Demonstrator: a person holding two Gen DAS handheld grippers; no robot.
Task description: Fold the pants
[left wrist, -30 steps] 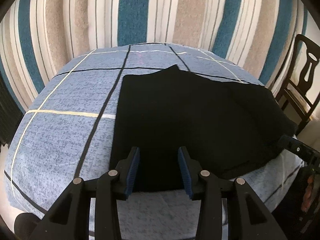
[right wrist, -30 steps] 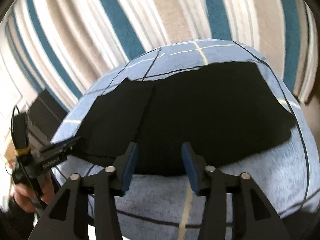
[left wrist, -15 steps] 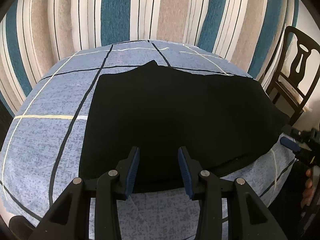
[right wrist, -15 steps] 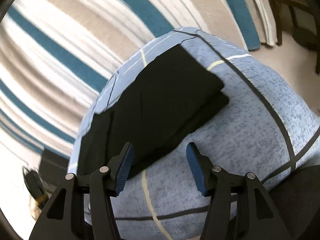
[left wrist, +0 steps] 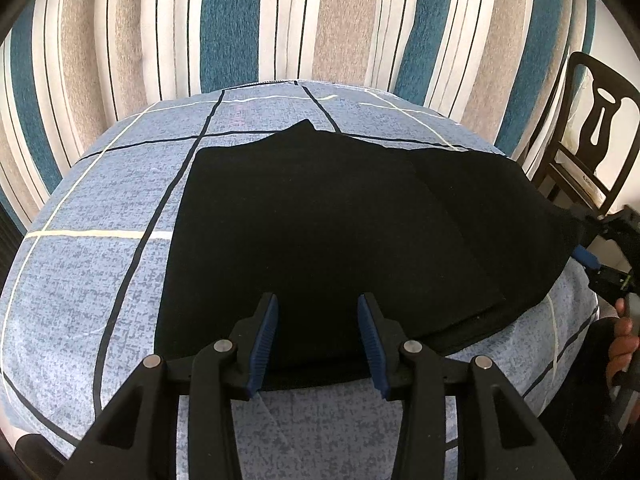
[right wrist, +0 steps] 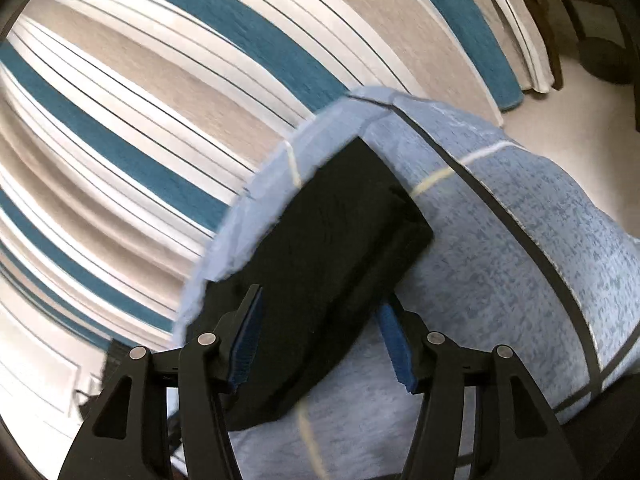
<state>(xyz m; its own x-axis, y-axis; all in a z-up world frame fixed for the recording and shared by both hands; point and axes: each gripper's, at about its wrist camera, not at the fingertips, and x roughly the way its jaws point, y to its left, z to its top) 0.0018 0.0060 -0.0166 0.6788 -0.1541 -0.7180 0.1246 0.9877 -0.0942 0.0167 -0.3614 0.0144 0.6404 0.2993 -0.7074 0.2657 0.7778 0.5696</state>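
Above blue bedspread (right wrist: 520, 248), rolled right gripper (right wrist: 324, 332)

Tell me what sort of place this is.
Most likely a room in a home. Black pants lie on a cushion-like surface under a blue checked cover, a striped fabric hangs or stands behind it, and a dark wooden chair stands to the side.

The right tool (right wrist: 320, 340) hangs tilted over the folded black pants (right wrist: 320, 276) on the blue checked surface (right wrist: 520, 248). Its jaws have just been opening and straddle the pants' near end without pressing it. Striped fabric (right wrist: 160, 100) lies behind.
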